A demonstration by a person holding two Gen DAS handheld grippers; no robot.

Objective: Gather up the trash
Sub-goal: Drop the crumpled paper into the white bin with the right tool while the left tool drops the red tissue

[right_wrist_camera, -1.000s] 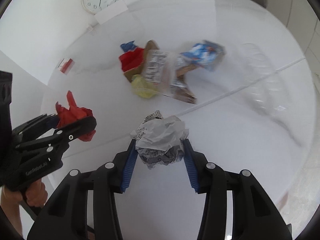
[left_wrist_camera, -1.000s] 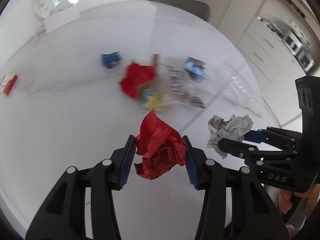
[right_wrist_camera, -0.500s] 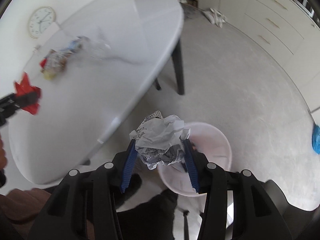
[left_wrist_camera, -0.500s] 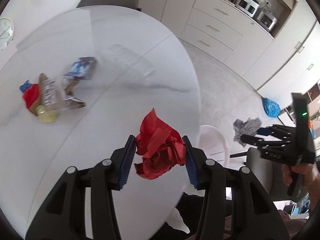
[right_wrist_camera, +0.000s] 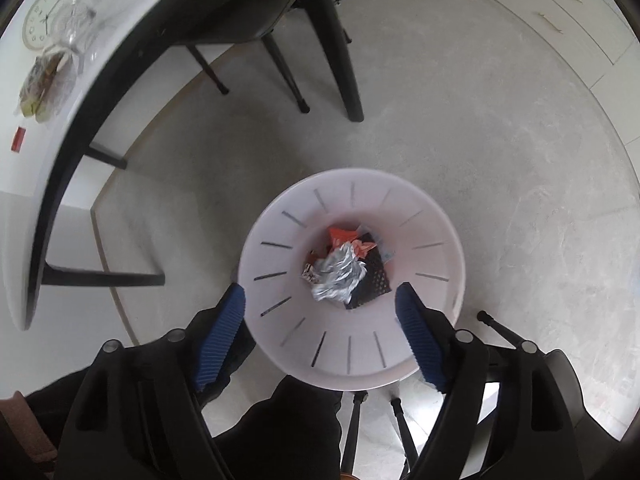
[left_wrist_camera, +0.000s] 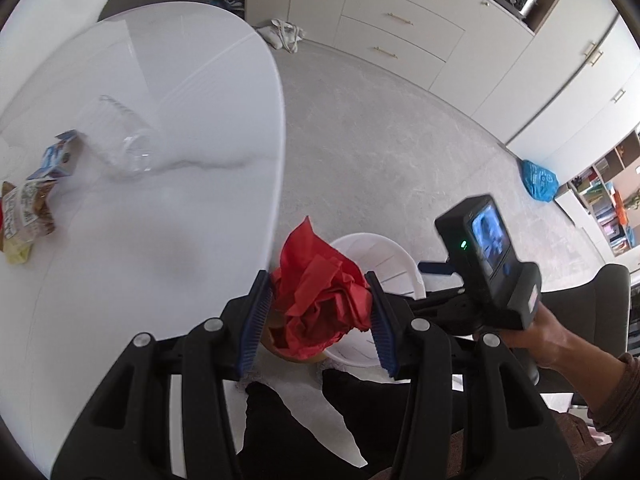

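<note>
**Inspector:** Start at the left. What is on the table [left_wrist_camera: 168, 216]?

**Onlooker:** White, glossy top. At its far left edge lie a yellow scrap [left_wrist_camera: 18, 254] and a printed wrapper [left_wrist_camera: 26, 210], touching. Just beyond them sits a small blue carton [left_wrist_camera: 60, 160], and beside that a clear plastic cup [left_wrist_camera: 128, 140] lies on its side. From the right wrist view a wall clock [right_wrist_camera: 42, 16] and a small red item [right_wrist_camera: 19, 139] also show at that end; what the red item is, I cannot tell.

**Inspector:** The left gripper?

**Onlooker:** The left gripper [left_wrist_camera: 318, 312] is clenched on a red paper wad [left_wrist_camera: 320, 292], blue pads pressed against both sides. It is held past the table edge, above the floor, and the wad overlaps the near rim of the bin [left_wrist_camera: 384, 256] in that view.

**Inspector:** The bin itself?

**Onlooker:** White, round, slotted wall, standing on the grey floor near the table legs. At its bottom lie a crumpled newspaper ball [right_wrist_camera: 340, 274], orange scraps [right_wrist_camera: 344, 236] and a dark spotted wrapper [right_wrist_camera: 374, 280], all bunched together.

**Inspector:** The right gripper?

**Onlooker:** The right gripper [right_wrist_camera: 320, 334] is released: jaws spread wide, nothing between them, directly over the bin mouth. In the left view the person's right hand [left_wrist_camera: 548, 330] grips its handle to the right of the bin.

**Inspector:** Further right?

**Onlooker:** A blue bag [left_wrist_camera: 538, 180] on the floor by the cabinets.
</note>
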